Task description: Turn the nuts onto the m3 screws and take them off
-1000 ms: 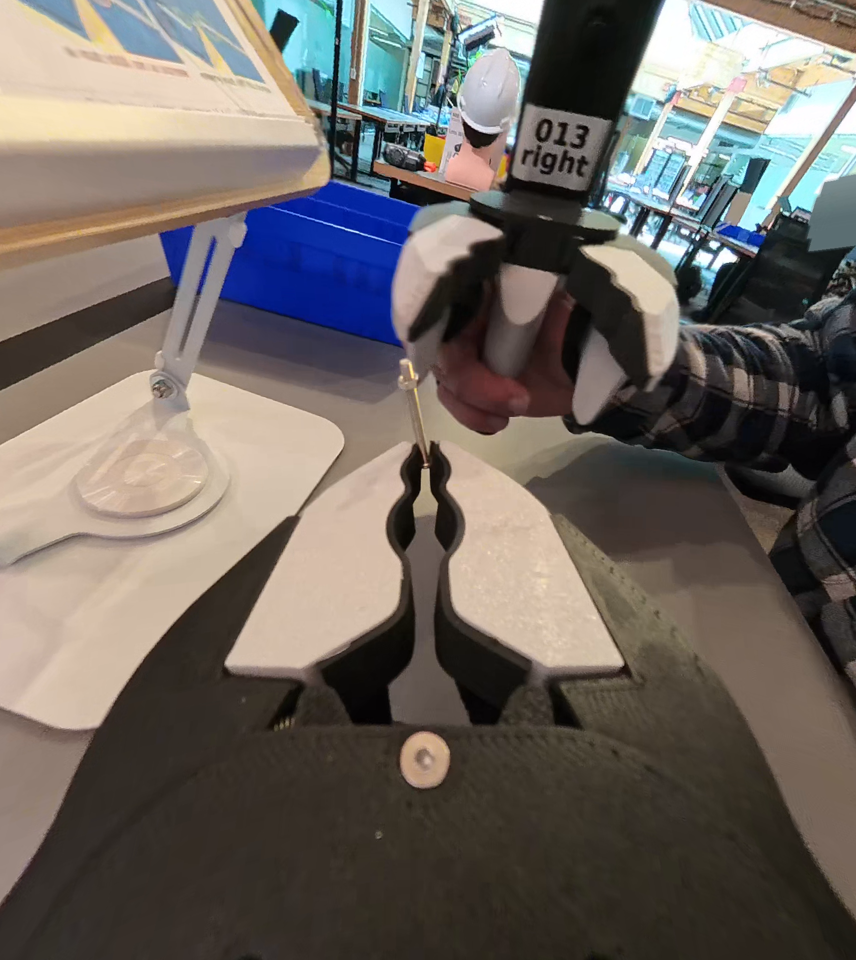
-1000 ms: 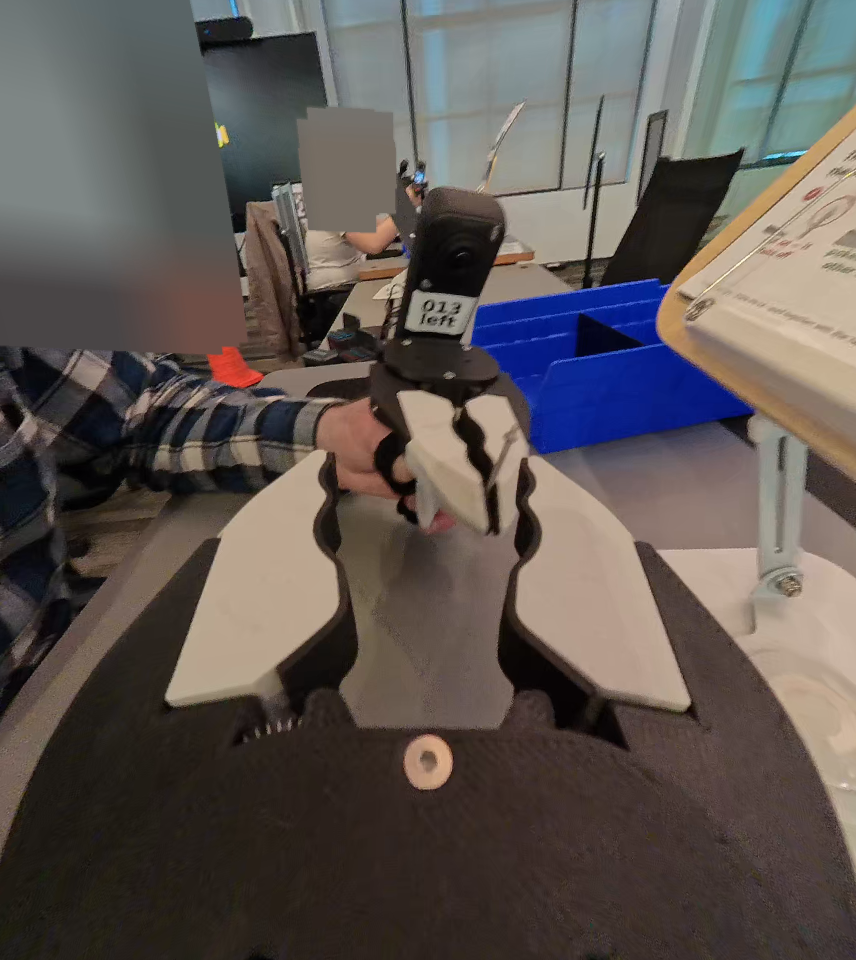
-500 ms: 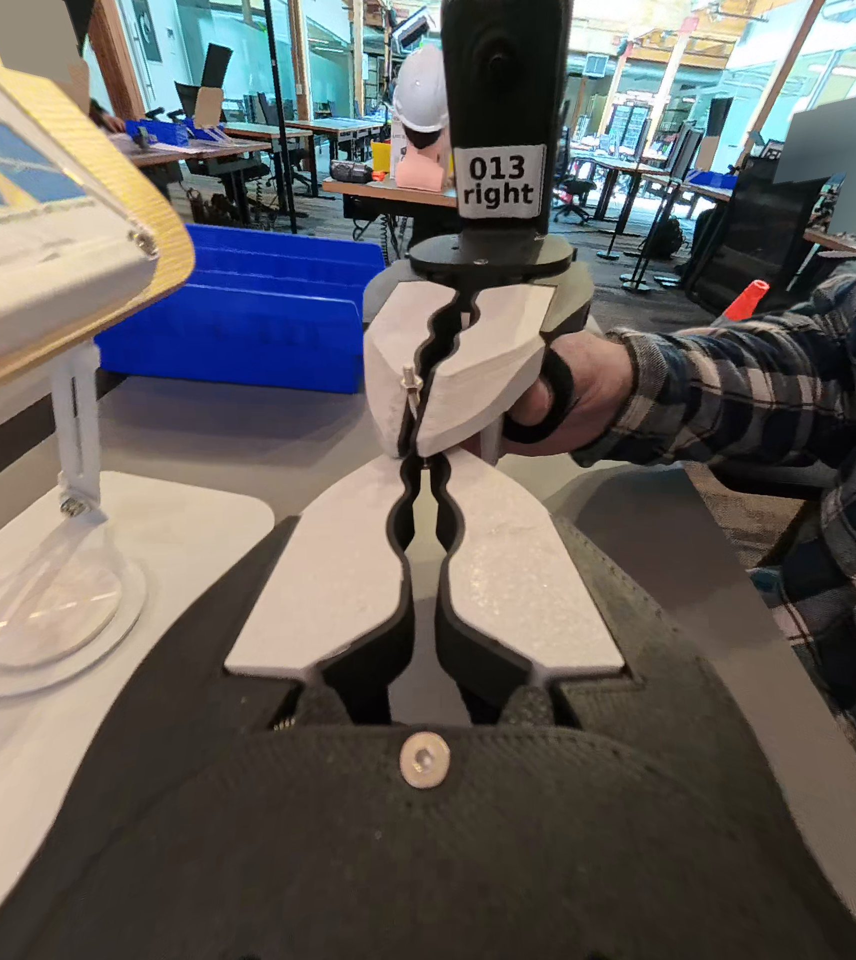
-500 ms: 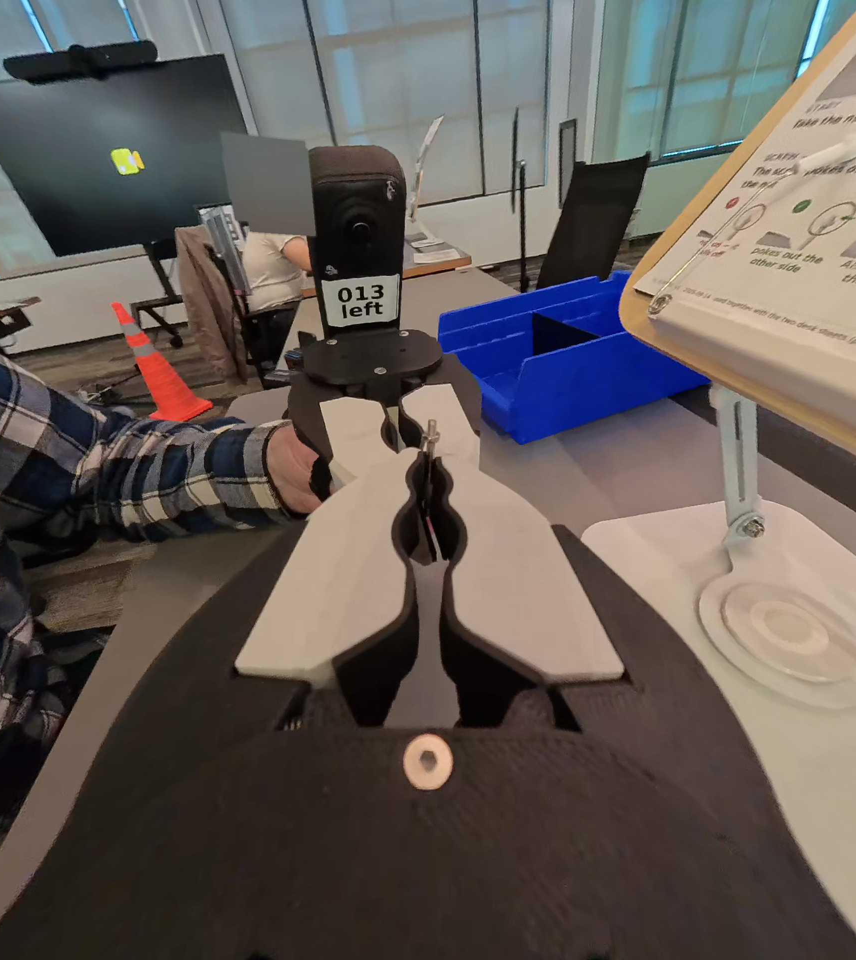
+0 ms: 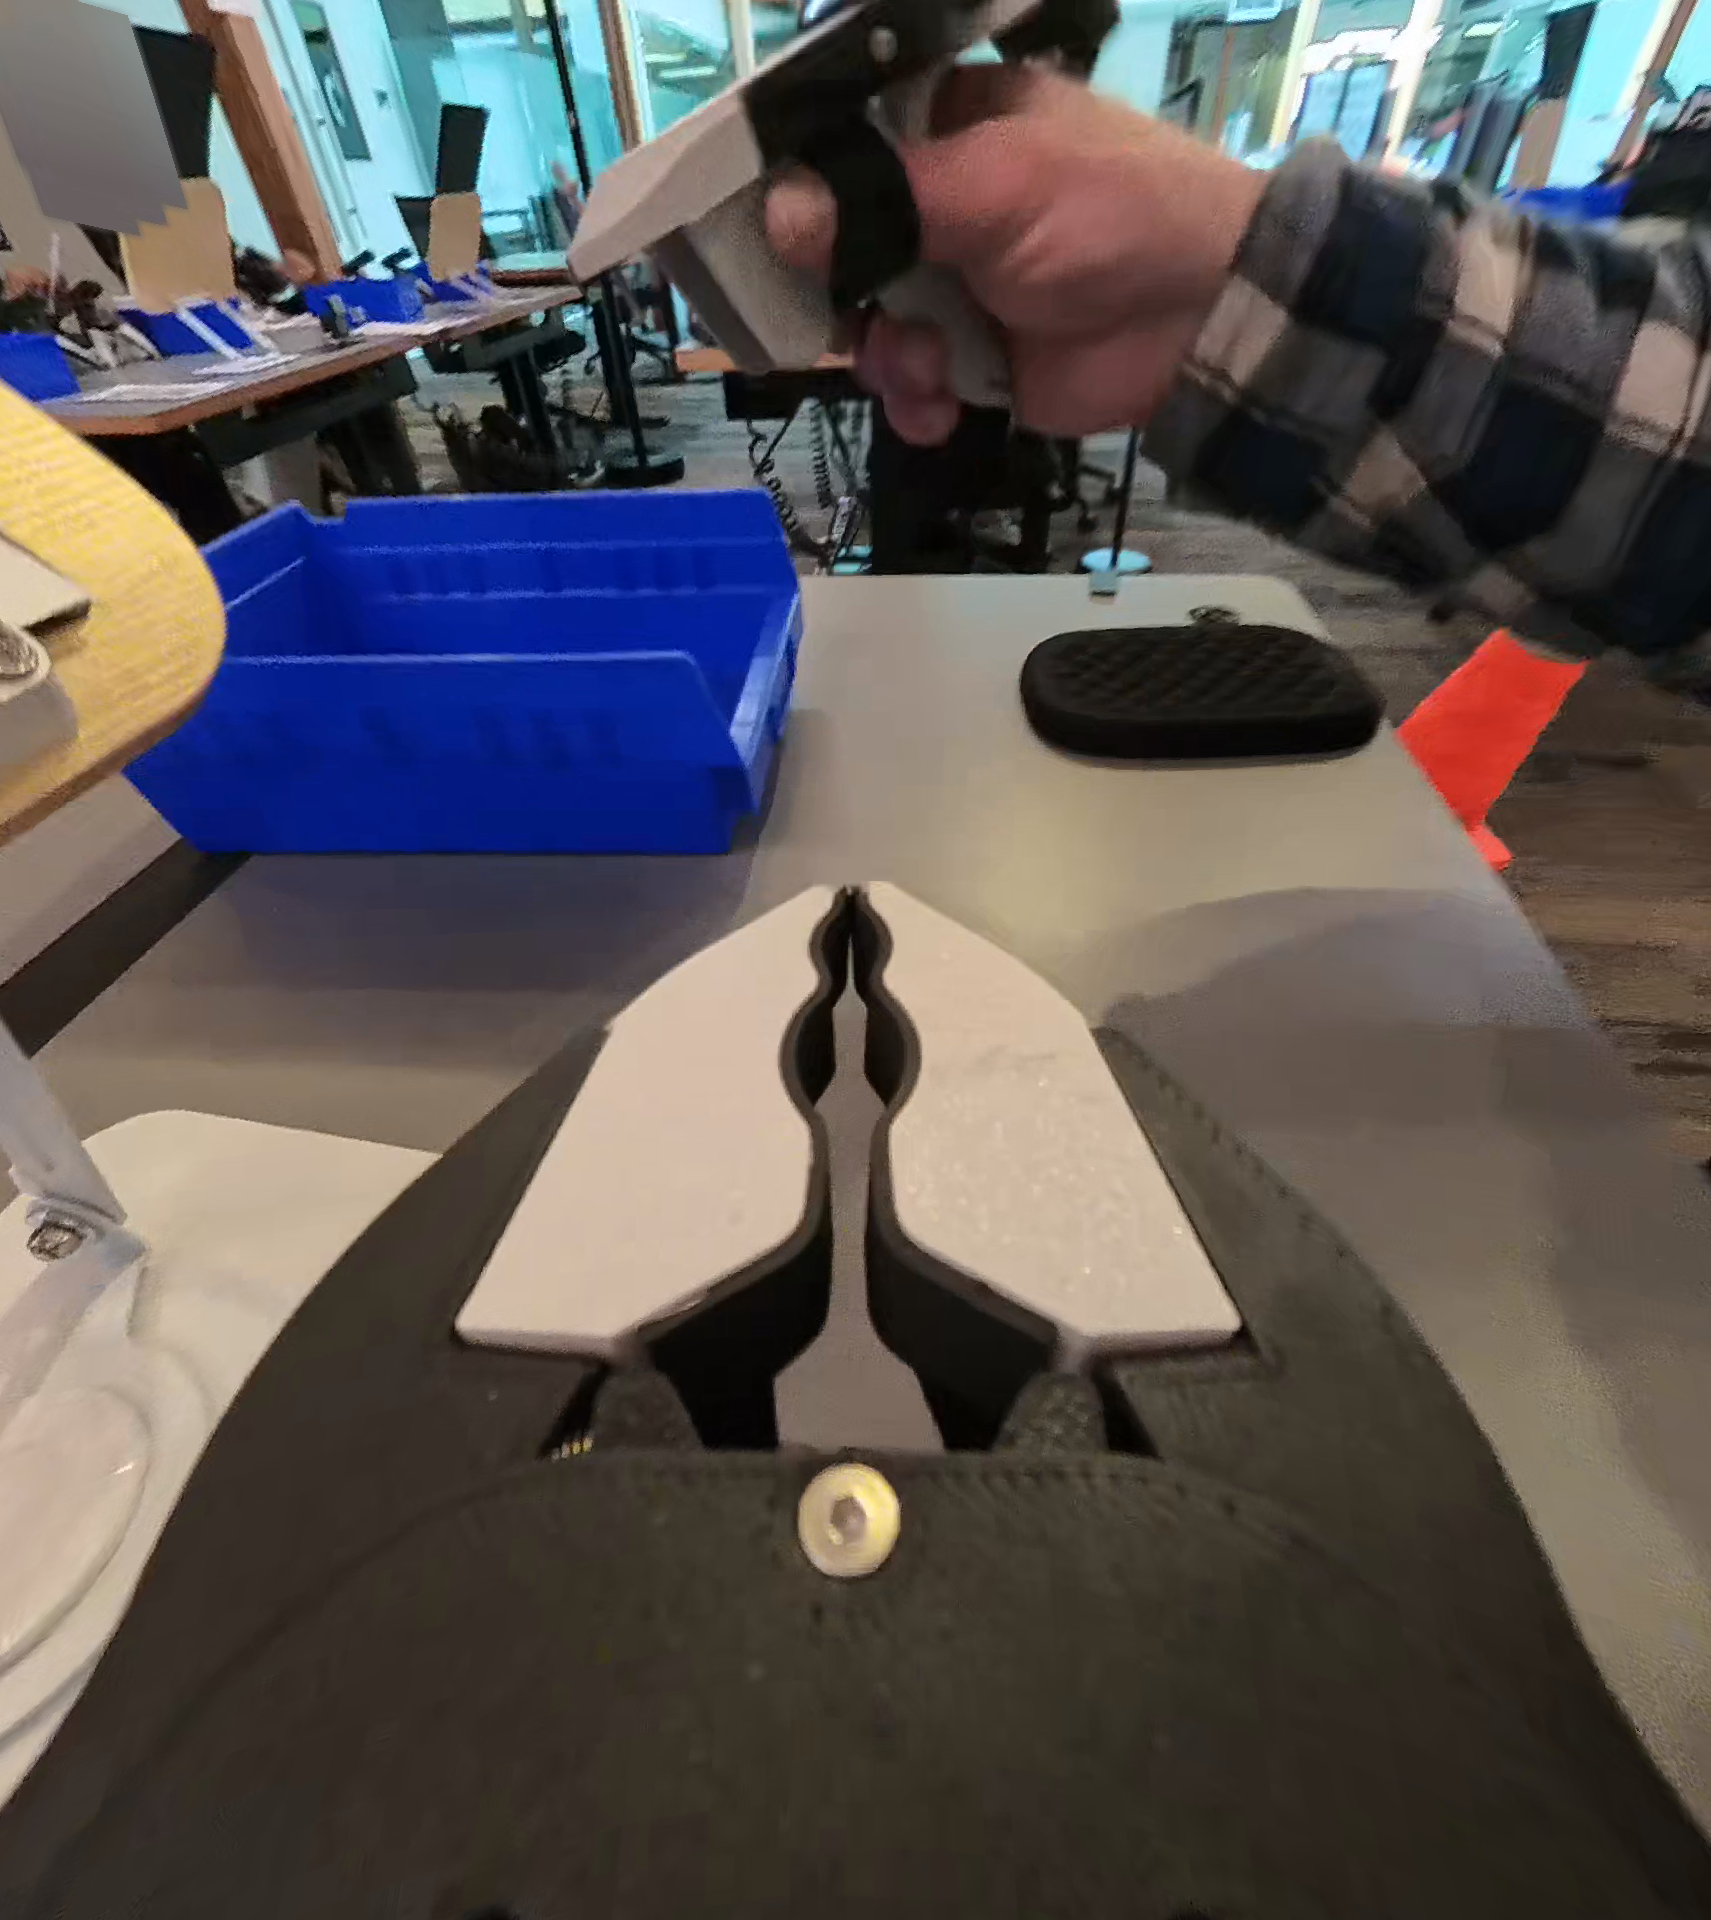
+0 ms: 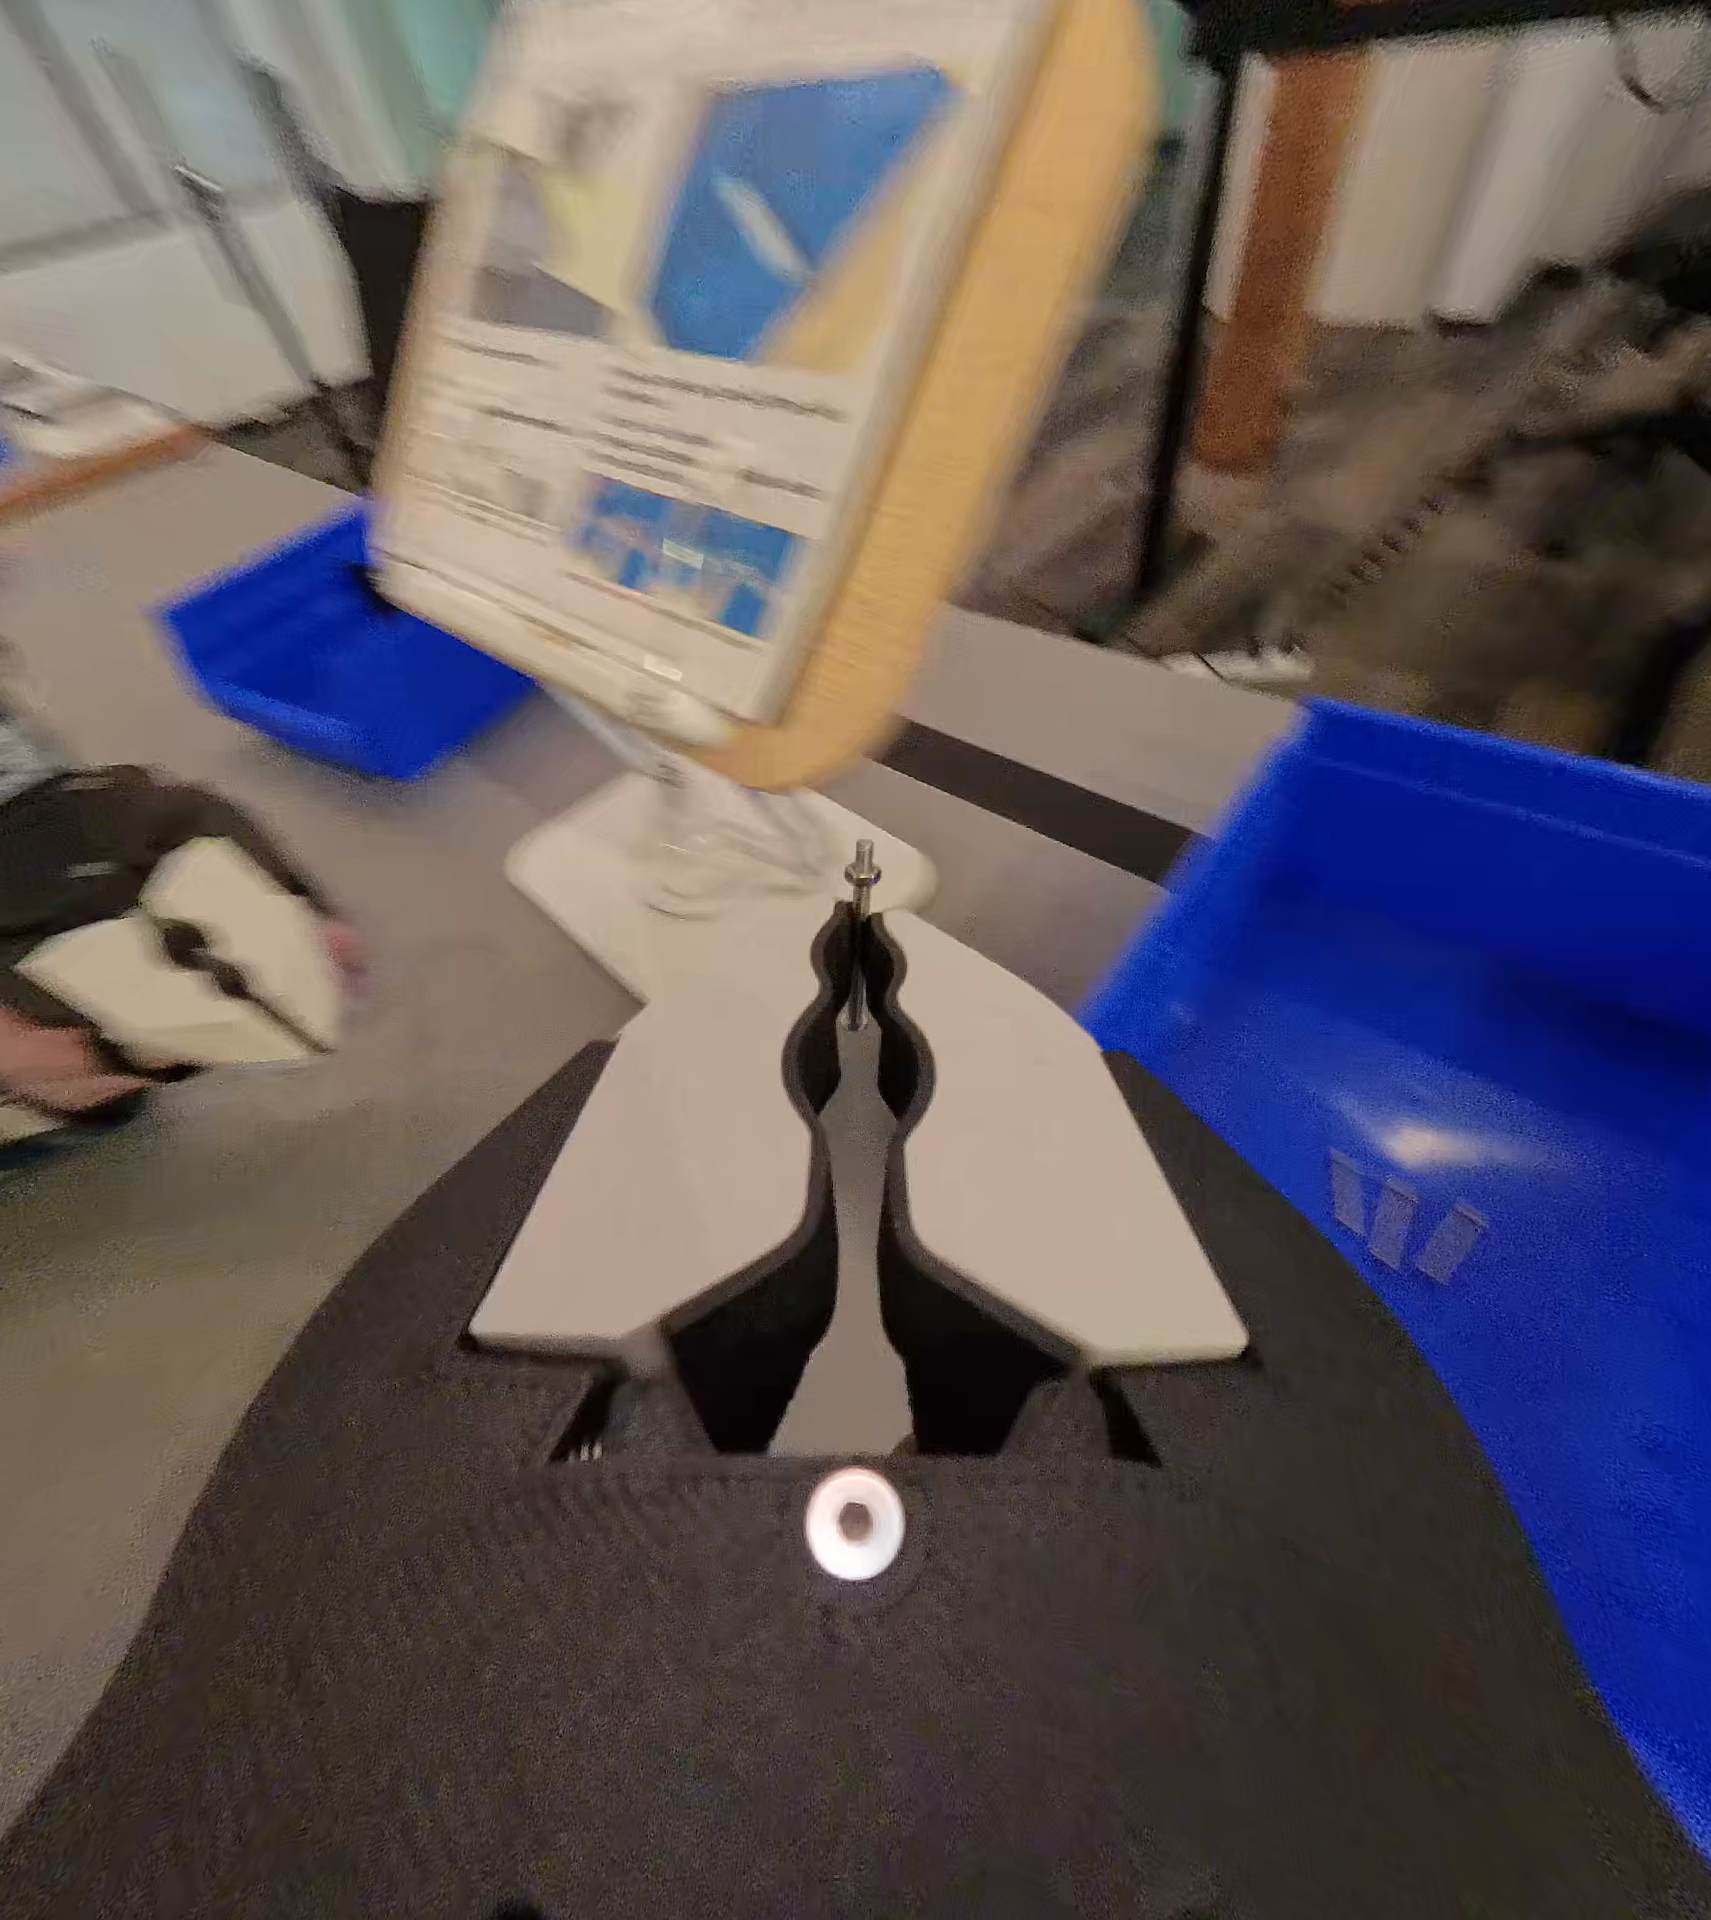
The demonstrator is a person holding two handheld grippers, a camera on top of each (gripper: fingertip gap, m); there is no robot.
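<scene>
In the right wrist view my right gripper (image 6: pixel 861 920) is shut on a thin metal screw (image 6: pixel 861 935). The screw stands upright between the fingertips, with a nut (image 6: pixel 863 879) near its top end. A big blue bin (image 6: pixel 1505 1039) is close on its right. In the left wrist view my left gripper (image 5: pixel 851 896) is shut above the grey table (image 5: pixel 1038 831), and nothing shows between its tips. My right gripper (image 5: pixel 602 239) shows blurred high up there, gripped by a hand (image 5: pixel 1038 239). The left gripper's fingers (image 6: pixel 207 997) show blurred at the left of the right wrist view.
A clipboard with an instruction sheet (image 6: pixel 685 364) stands on a white base (image 6: pixel 602 883) between two blue bins. One of these bins (image 5: pixel 477 707) is ahead left of my left gripper. A black pad (image 5: pixel 1199 691) lies at the table's far end. An orange cone (image 5: pixel 1485 717) stands on the floor beyond. About 20 cm separates my left fingertips from my right.
The screw passed from my left gripper to my right. The right jaws closed on it, then swung away to the right with it. The left jaws are shut without it.
</scene>
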